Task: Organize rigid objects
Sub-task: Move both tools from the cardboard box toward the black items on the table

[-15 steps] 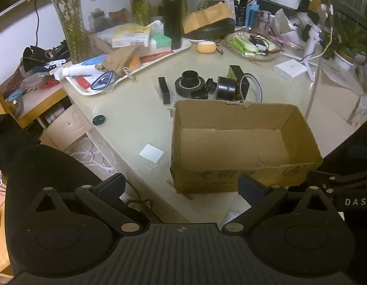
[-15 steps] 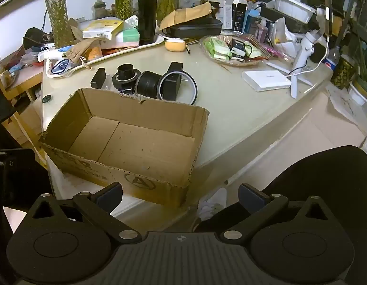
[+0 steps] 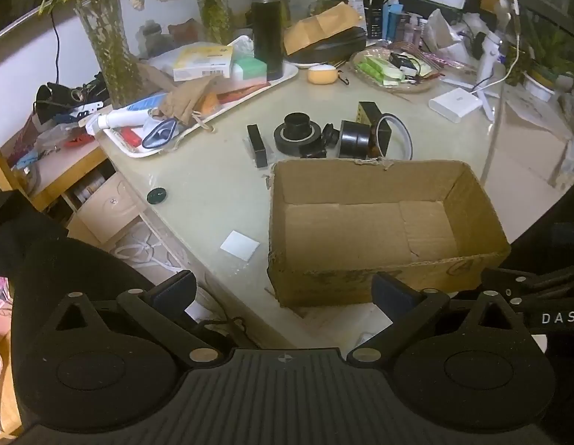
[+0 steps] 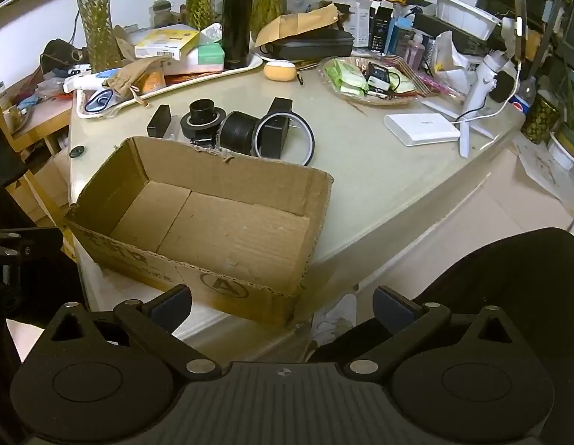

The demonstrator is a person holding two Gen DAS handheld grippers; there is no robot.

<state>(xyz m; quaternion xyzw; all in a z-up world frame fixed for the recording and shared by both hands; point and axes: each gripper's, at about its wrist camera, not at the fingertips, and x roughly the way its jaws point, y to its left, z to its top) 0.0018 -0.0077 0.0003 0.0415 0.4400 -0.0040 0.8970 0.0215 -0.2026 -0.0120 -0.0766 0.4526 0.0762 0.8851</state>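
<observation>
1. Left wrist view: the left gripper hangs in front of the table, its jaws wide apart and holding nothing. Its right finger stands before the near wall of the box; whether it touches the cardboard I cannot tell.
2. The box is open at the top and nothing lies inside it. It sits at the near edge of the table.
3. Just behind the far wall of the box there is a group of black things: a small block at the left, a tape roll with a cylinder standing in it, a drum lying on its side, and a thin ring leaning at the right.
4. A white card lies on the table to the left of the box.
5. Right wrist view: the right gripper is also wide open and holds nothing. It hangs low, in front of the near right corner of the box.
6. The same things stand behind the box: block, tape roll, drum and ring, close together.
7. Further right a white case lies flat, well apart from the box.
</observation>
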